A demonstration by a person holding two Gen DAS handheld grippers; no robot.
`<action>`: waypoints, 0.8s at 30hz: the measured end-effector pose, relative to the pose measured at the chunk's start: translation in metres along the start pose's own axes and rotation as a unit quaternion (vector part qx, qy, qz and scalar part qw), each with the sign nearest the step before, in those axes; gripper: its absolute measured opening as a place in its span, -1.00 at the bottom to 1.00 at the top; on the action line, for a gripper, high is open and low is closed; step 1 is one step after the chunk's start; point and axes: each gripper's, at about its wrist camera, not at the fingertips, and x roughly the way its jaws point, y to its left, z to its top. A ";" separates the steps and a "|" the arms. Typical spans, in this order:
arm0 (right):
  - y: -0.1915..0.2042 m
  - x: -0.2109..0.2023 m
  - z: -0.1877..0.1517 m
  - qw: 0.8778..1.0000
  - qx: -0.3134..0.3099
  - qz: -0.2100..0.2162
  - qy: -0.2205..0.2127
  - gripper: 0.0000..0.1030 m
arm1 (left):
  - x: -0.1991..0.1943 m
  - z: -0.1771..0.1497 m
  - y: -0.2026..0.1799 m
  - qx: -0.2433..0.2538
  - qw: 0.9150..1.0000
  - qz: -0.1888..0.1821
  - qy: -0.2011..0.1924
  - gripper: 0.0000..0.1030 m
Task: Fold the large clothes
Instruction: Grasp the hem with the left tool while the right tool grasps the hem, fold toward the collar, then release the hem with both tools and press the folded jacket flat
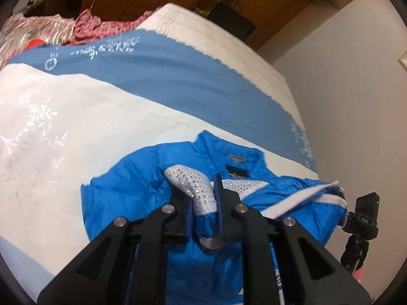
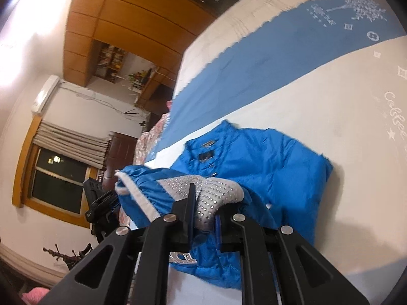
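Note:
A bright blue padded jacket with white studded panels lies on the bed, collar toward the far side; it also shows in the right wrist view. My left gripper is shut on a white studded, blue-cuffed fold of the jacket, lifted off the rest. My right gripper is shut on a studded white part of the jacket and holds it raised over the body of the garment. The other gripper's black body shows at the right edge of the left wrist view.
The bed has a white and blue bedspread with printed patterns. Pink patterned bedding is piled at the far end. Wooden wardrobes, a window and a white wall surround the bed.

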 end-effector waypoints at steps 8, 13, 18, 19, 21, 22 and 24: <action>-0.054 0.051 0.028 0.997 0.071 -0.019 0.030 -0.66 | 0.068 0.017 0.024 -0.027 0.998 0.025 0.054 -0.66; -0.068 0.052 0.026 0.995 0.100 0.006 0.028 -0.56 | 0.060 0.021 0.038 -0.065 0.995 -0.022 0.068 -0.58; -0.049 0.022 0.020 0.998 0.062 -0.010 0.001 -0.15 | 0.018 0.016 0.034 -0.063 0.994 -0.069 0.049 -0.18; -0.045 0.016 0.018 0.999 0.053 -0.013 -0.003 -0.15 | 0.006 0.013 0.035 -0.062 0.995 -0.071 0.037 -0.10; -0.038 0.005 0.011 0.999 0.039 -0.014 -0.006 -0.10 | -0.015 0.004 0.035 -0.041 0.998 -0.043 0.013 -0.07; -0.036 0.004 0.007 0.999 0.031 -0.026 -0.005 -0.05 | -0.023 -0.003 0.035 -0.023 1.000 -0.015 0.003 -0.06; -0.031 0.006 -0.003 0.997 0.003 -0.080 0.003 0.19 | -0.023 -0.018 0.034 0.007 0.999 0.031 0.004 0.02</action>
